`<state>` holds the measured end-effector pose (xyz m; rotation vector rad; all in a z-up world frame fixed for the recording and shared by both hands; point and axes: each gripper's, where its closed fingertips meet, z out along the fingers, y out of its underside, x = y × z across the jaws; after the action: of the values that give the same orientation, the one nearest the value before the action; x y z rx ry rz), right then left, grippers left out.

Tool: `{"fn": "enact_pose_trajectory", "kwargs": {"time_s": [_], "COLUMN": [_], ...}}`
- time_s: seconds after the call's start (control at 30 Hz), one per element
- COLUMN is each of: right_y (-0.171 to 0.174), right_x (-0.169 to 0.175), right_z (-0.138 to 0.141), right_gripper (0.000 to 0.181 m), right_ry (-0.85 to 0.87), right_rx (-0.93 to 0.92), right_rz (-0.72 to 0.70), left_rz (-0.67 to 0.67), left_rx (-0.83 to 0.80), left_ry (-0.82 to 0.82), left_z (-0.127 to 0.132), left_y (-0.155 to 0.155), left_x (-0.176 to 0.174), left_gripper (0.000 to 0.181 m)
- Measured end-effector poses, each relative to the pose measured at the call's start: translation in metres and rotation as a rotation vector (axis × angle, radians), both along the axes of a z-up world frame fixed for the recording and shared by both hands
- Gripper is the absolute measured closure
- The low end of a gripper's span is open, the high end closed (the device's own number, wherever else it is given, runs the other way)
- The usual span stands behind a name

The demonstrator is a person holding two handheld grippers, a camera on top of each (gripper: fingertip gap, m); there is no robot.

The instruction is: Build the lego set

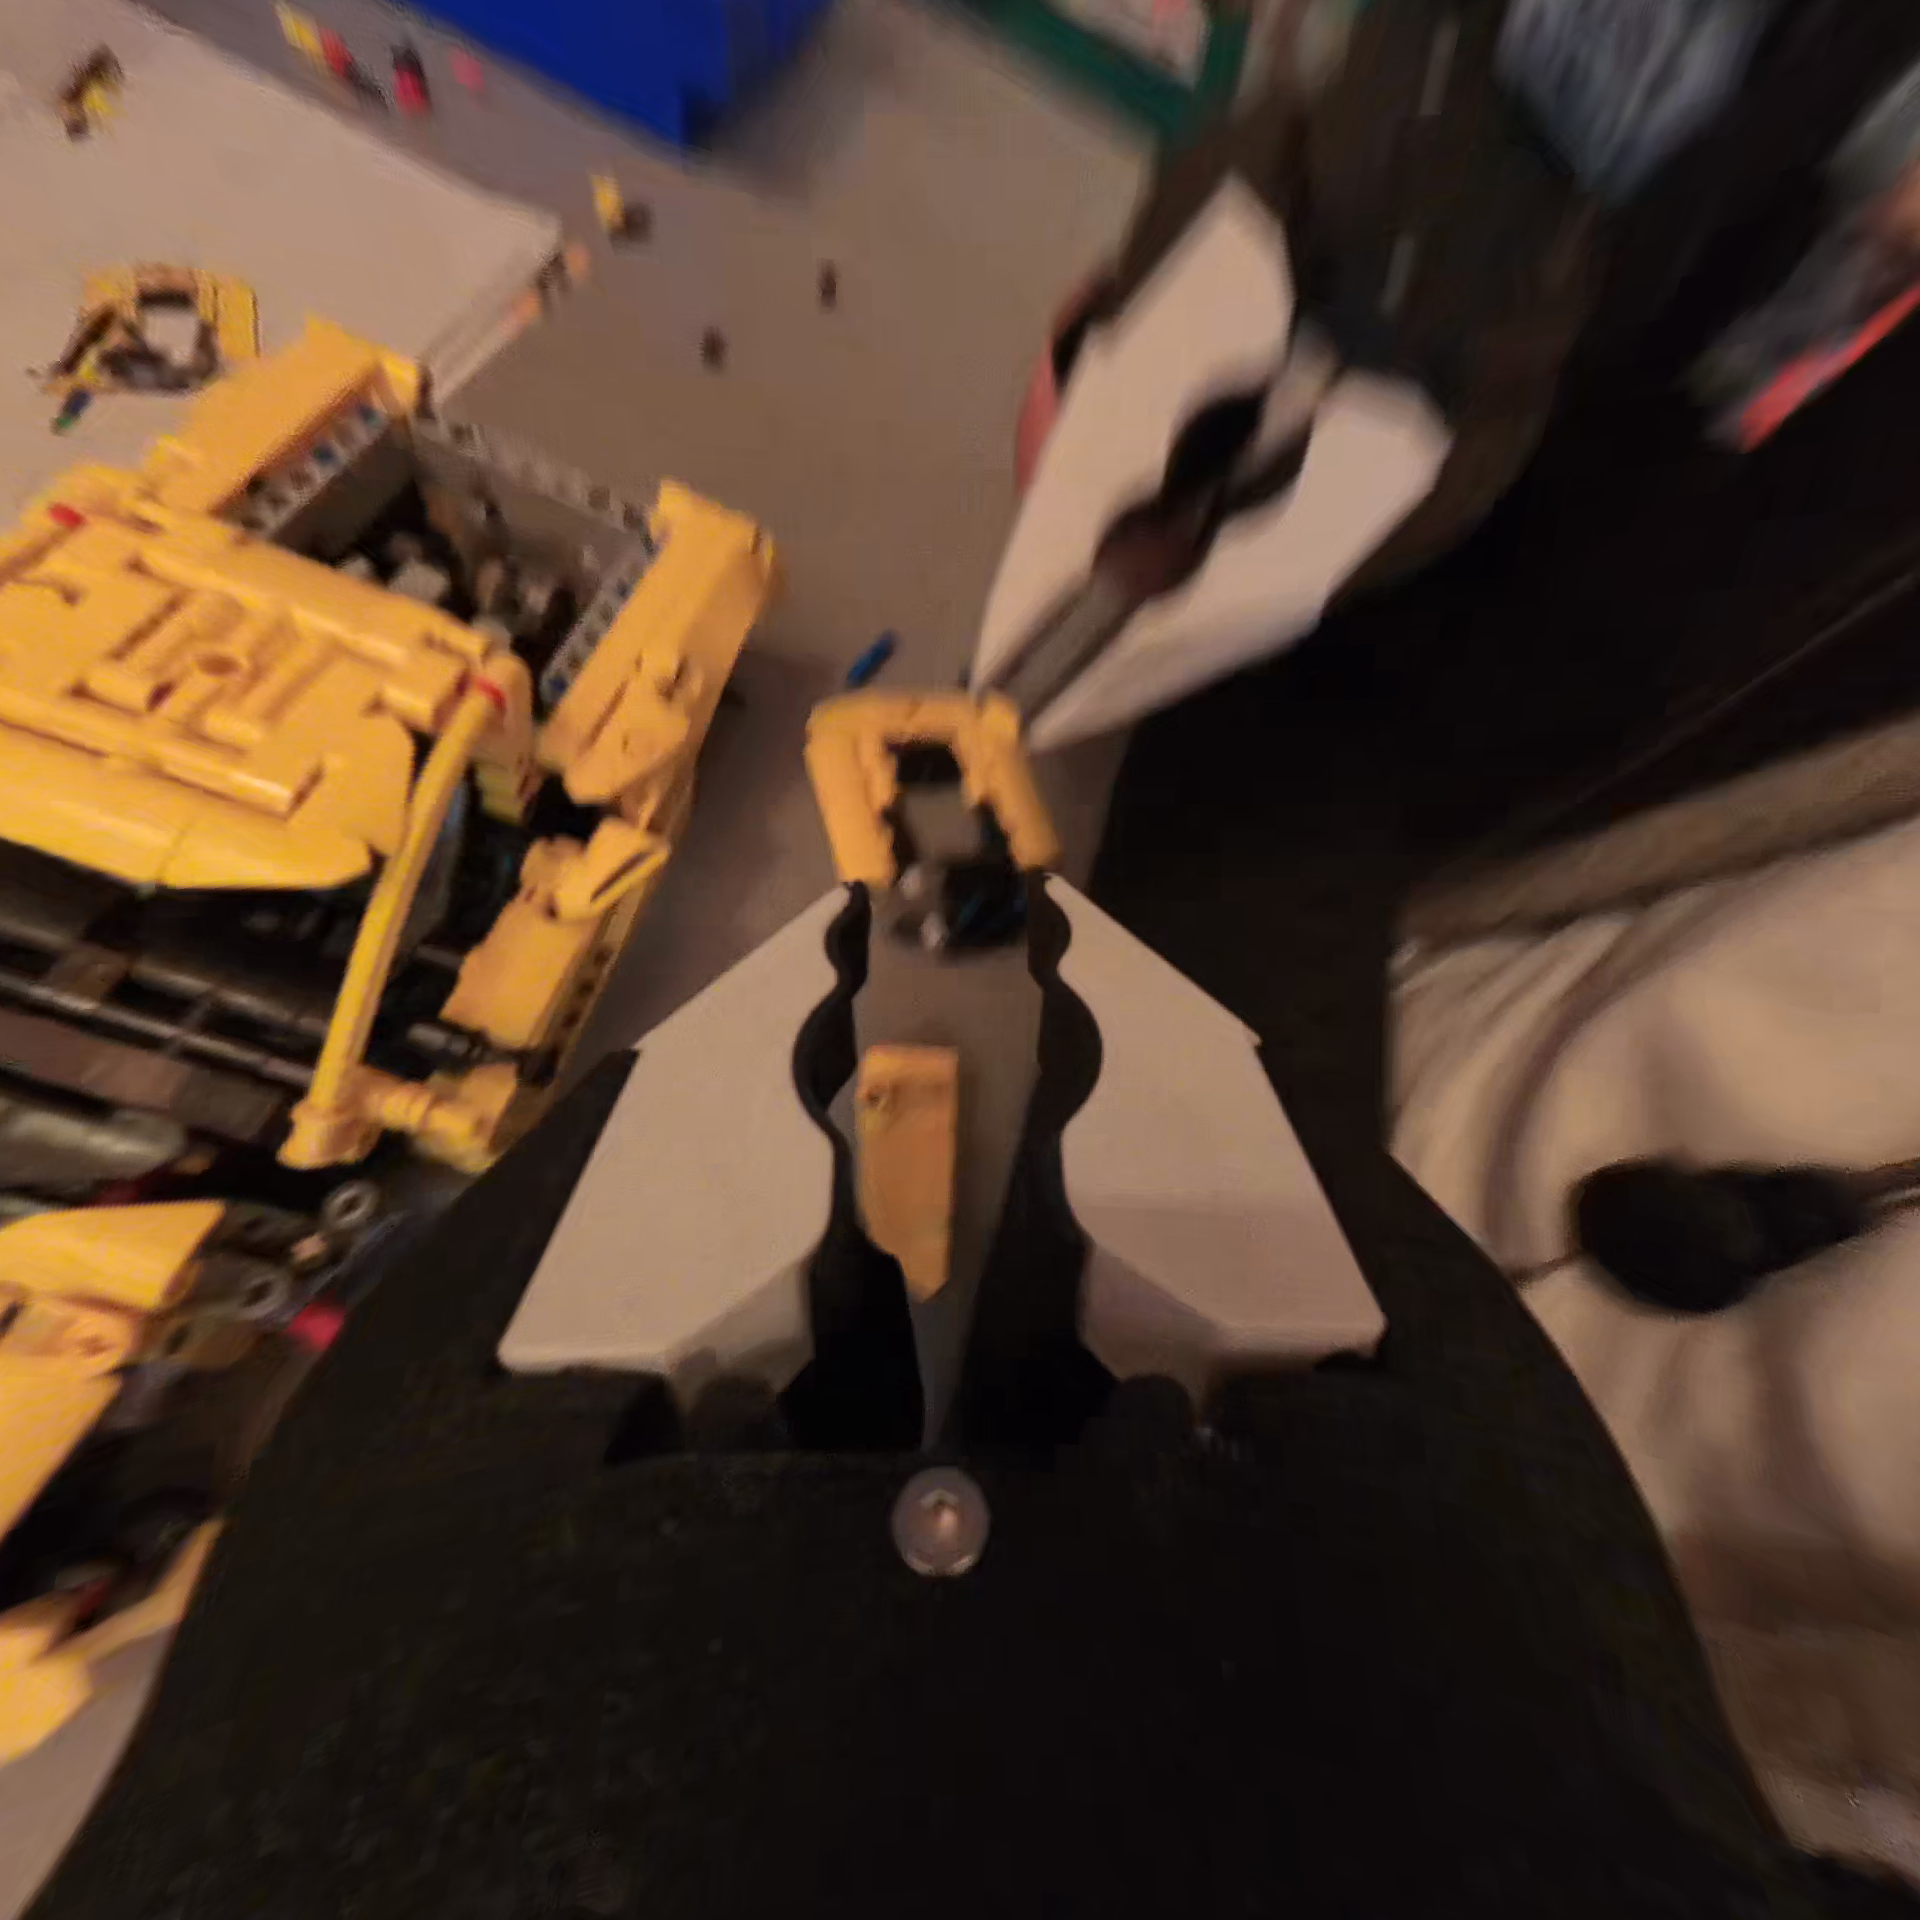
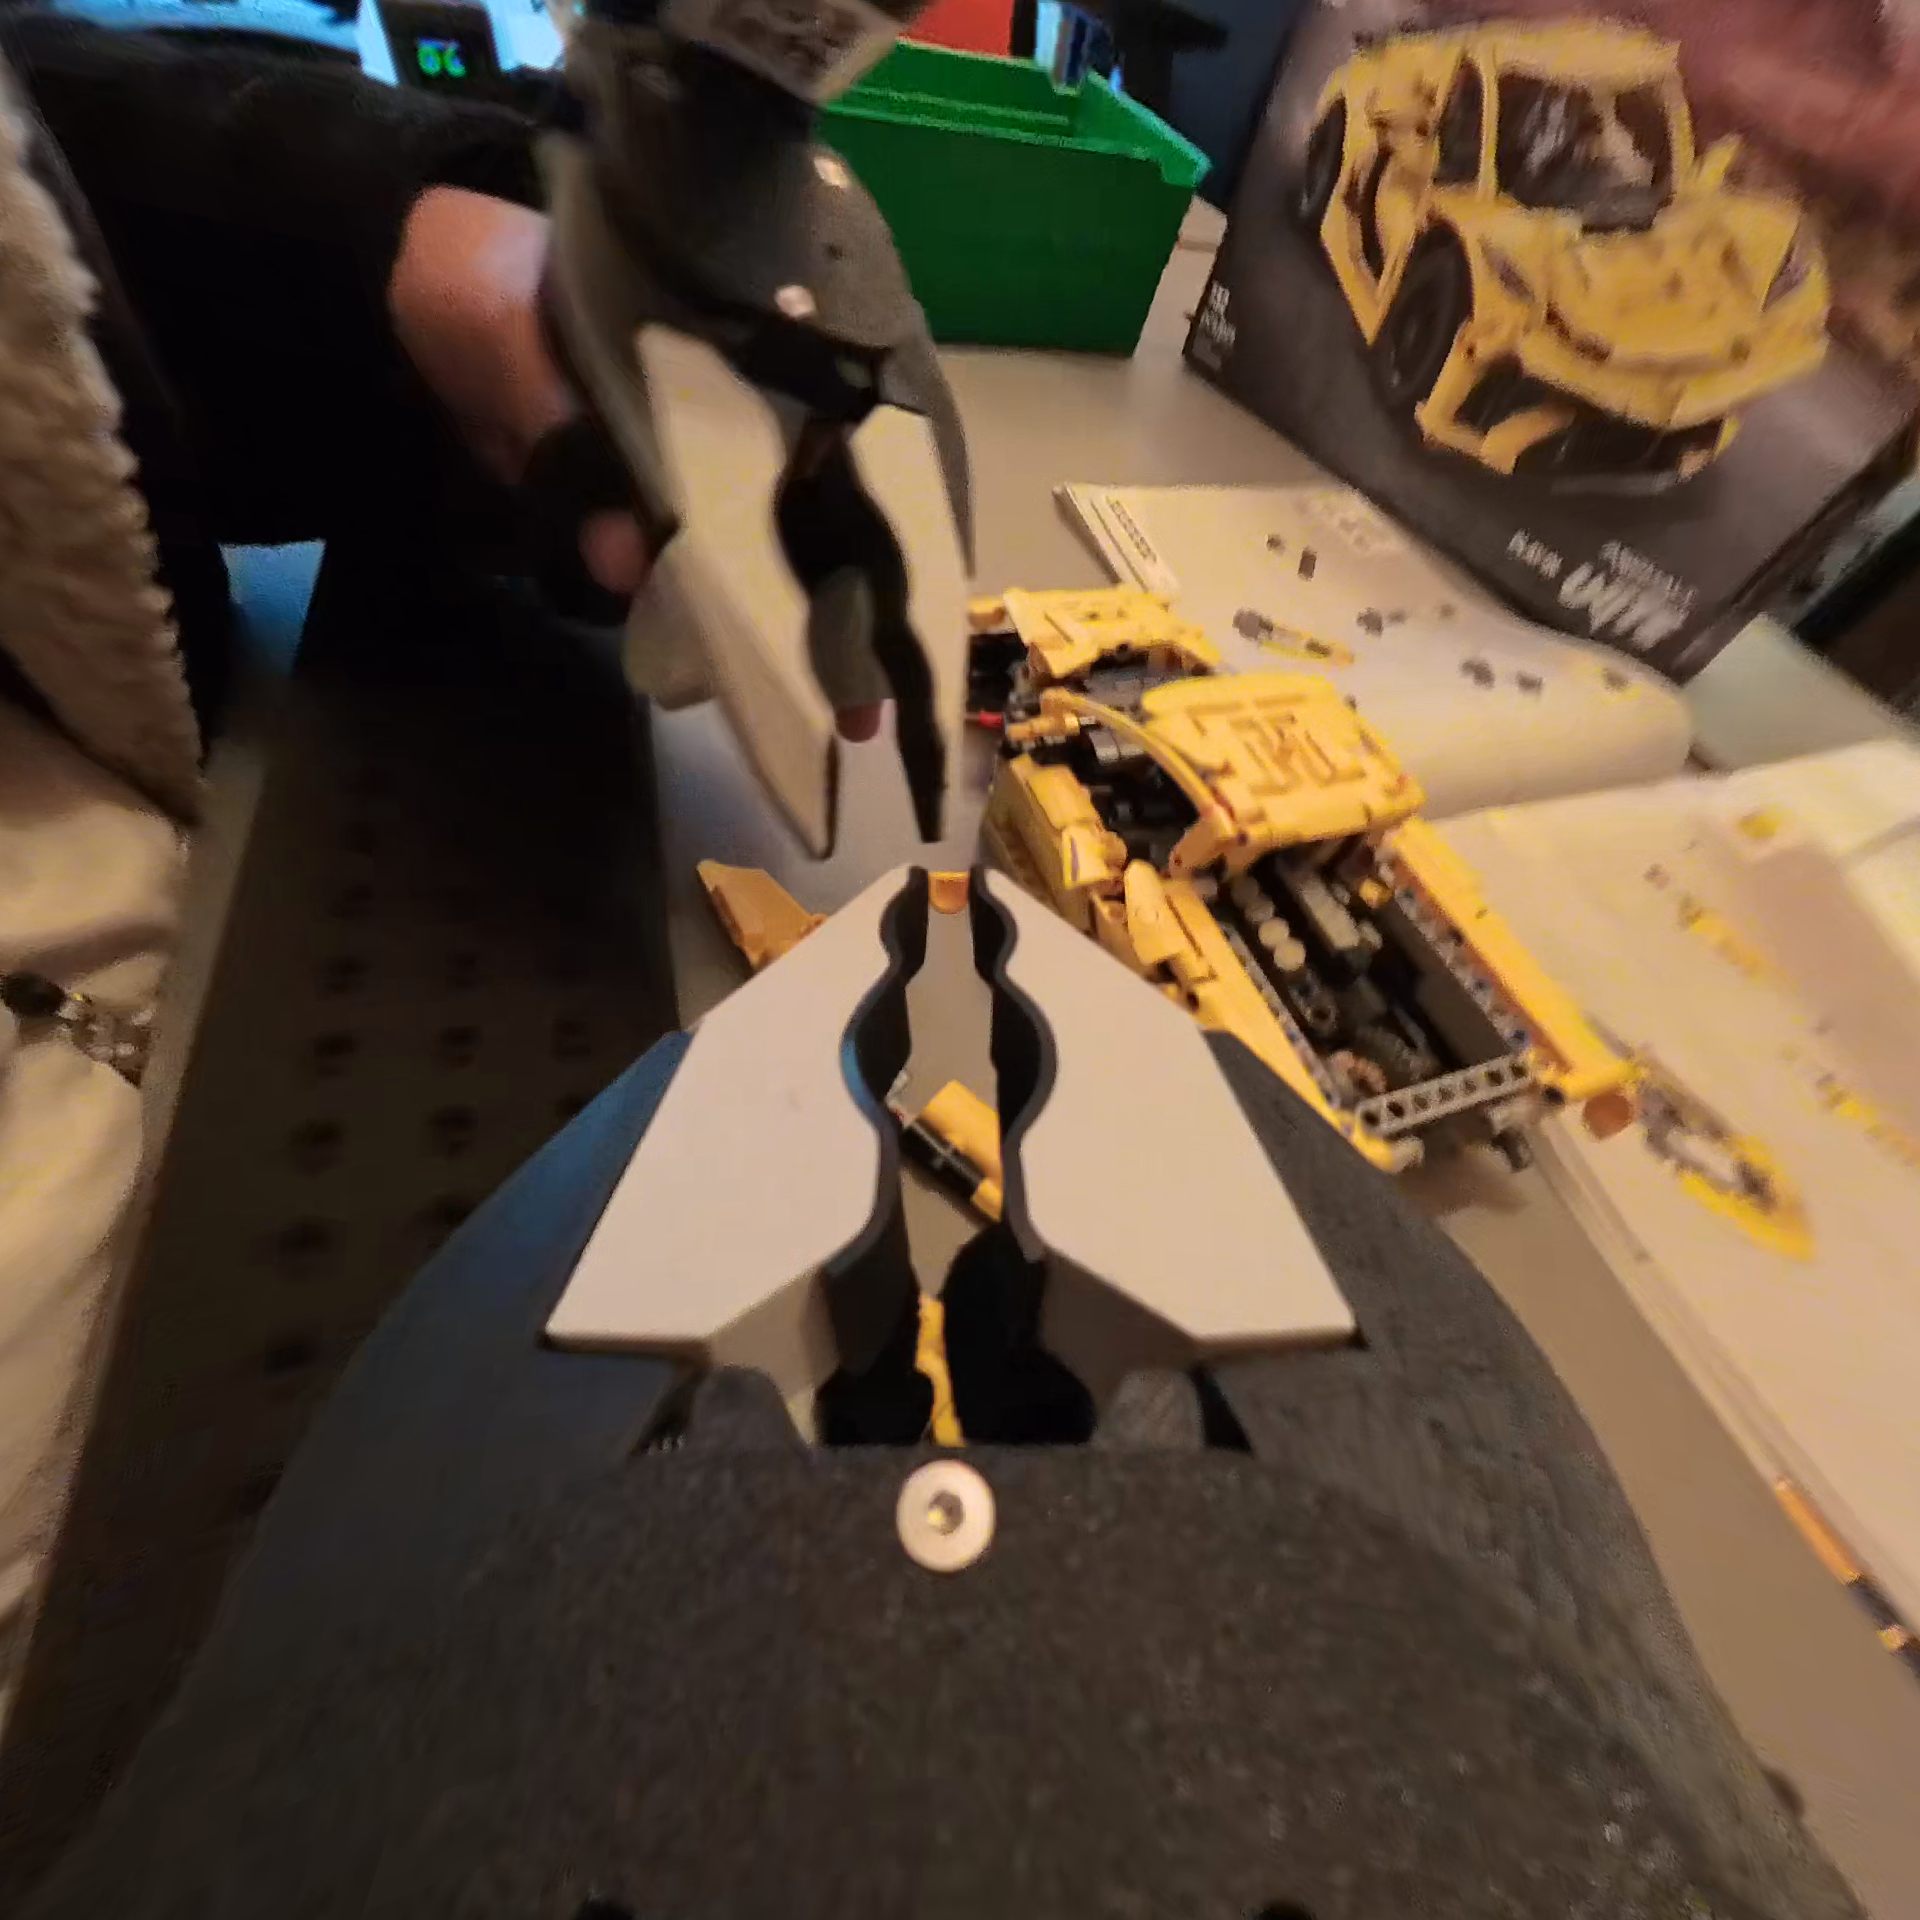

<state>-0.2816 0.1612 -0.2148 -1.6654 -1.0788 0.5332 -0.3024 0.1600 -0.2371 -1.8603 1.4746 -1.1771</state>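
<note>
A small yellow and black sub-assembly (image 1: 925,779) with an arch-shaped top sits between the fingertips of my left gripper (image 1: 945,888), which is shut on its lower end. My right gripper (image 1: 1003,707) comes in from the upper right, its tips at the arch's far corner. In the right wrist view my right gripper (image 2: 948,883) is almost closed on a bit of yellow; most of the sub-assembly (image 2: 753,914) is hidden behind its fingers. The left gripper (image 2: 883,836) reaches down from the upper left. The half-built yellow car (image 1: 312,727) (image 2: 1247,862) lies on the table beside both grippers.
The set's box (image 2: 1558,312) stands at the back right, next to a green bin (image 2: 997,208). Open instruction booklets (image 2: 1351,623) carry several loose small parts. A blue bin (image 1: 644,62) is at the far edge. The table edge and dark carpet (image 2: 416,1039) lie beside the grippers. The tips of both grippers are at nearly the same place.
</note>
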Motion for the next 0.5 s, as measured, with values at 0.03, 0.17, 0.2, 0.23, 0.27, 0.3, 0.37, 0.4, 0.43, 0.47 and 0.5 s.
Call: {"fn": "enact_pose_trajectory", "kwargs": {"time_s": [0.03,0.17,0.2,0.23,0.27,0.3,0.37,0.4,0.43,0.47,0.5], "right_y": [-0.001,0.001,0.0,-0.001,-0.002,-0.003,-0.002,-0.003,-0.003,-0.004,-0.005], "right_x": [-0.004,-0.01,-0.011,-0.013,-0.015,-0.016,-0.016,-0.017,-0.018,-0.019,-0.02], "right_z": [0.002,0.006,0.006,0.006,0.006,0.007,0.007,0.007,0.007,0.008,0.008], "right_gripper": [0.174,0.174,0.174,0.174,0.174,0.174,0.174,0.174,0.173,0.174,0.174], "right_ry": [-0.026,-0.147,-0.165,-0.173,-0.177,-0.183,-0.209,-0.215,-0.21,-0.2,-0.198], "right_rx": [0.054,0.239,0.256,0.265,0.273,0.289,0.315,0.321,0.322,0.321,0.314], "right_rz": [0.008,0.003,0.01,0.024,0.033,0.034,0.036,0.04,0.045,0.049,0.053], "left_rz": [0.027,0.008,0.003,-0.003,-0.008,-0.009,-0.013,-0.014,-0.011,-0.016,-0.024], "left_rx": [-0.103,-0.322,-0.347,-0.375,-0.401,-0.413,-0.419,-0.423,-0.423,-0.418,-0.42], "left_ry": [-0.088,-0.192,-0.203,-0.218,-0.232,-0.235,-0.234,-0.232,-0.227,-0.226,-0.226], "left_z": [0.016,0.031,0.032,0.034,0.036,0.036,0.036,0.035,0.034,0.034,0.033], "left_y": [0.001,-0.006,-0.007,-0.009,-0.01,-0.01,-0.01,-0.01,-0.01,-0.01,-0.011], "left_x": [0.005,0.011,0.012,0.013,0.014,0.015,0.015,0.014,0.014,0.013,0.012], "left_gripper": [0.154,0.164,0.165,0.165,0.166,0.167,0.169,0.169,0.176,0.179,0.179]}}
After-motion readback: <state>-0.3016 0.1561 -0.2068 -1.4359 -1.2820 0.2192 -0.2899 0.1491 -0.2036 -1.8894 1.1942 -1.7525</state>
